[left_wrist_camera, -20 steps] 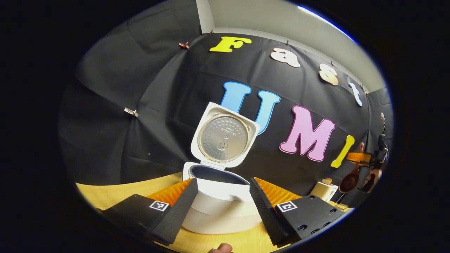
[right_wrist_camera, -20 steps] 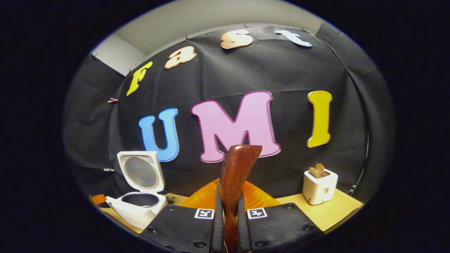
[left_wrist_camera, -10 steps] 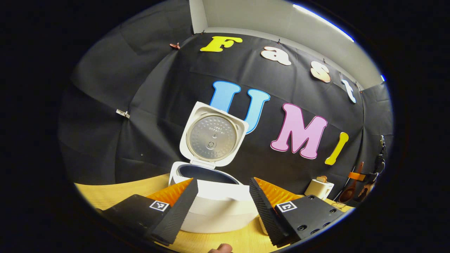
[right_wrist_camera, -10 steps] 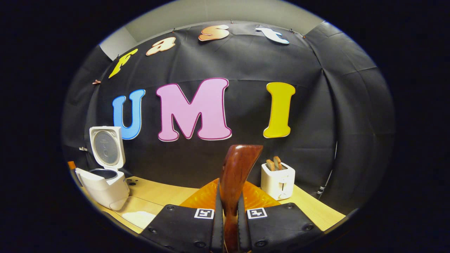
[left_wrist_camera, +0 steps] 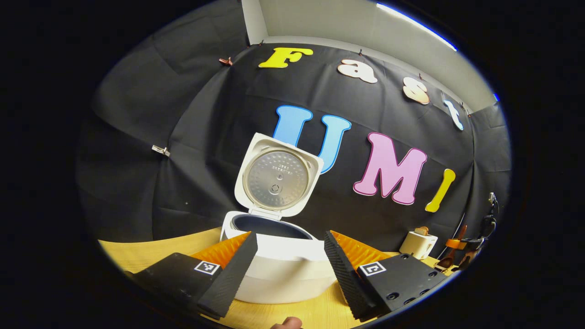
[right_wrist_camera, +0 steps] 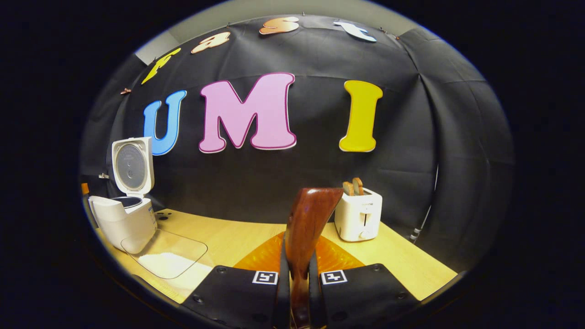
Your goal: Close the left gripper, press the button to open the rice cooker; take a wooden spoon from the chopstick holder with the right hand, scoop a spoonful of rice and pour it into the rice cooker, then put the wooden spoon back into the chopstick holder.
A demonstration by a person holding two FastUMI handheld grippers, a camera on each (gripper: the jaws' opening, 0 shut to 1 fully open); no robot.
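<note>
The white rice cooker (left_wrist_camera: 283, 274) stands on the wooden table with its lid (left_wrist_camera: 275, 176) swung up and the dark inner pot showing. My left gripper (left_wrist_camera: 289, 258) is open, one finger on each side of the cooker's front, touching nothing. My right gripper (right_wrist_camera: 297, 278) is shut on the dark wooden spoon (right_wrist_camera: 307, 224), which sticks up and forward between the fingers. From that view the cooker (right_wrist_camera: 122, 219) is far to the left, with a clear dish of white rice (right_wrist_camera: 165, 258) lying in front of it. The spoon (left_wrist_camera: 442, 263) also appears small at the far right of the left gripper view.
A white toaster (right_wrist_camera: 358, 215) holding two slices of bread stands on the wooden table (right_wrist_camera: 402, 260) near the back wall, right of the spoon. The same toaster (left_wrist_camera: 418, 244) sits right of the cooker in the left gripper view. A fingertip (left_wrist_camera: 287, 323) shows at the bottom.
The right gripper has swung right and tipped downward with the spoon, bringing the table, the rice dish and the toaster into fuller view. The left gripper has barely moved and stays open.
</note>
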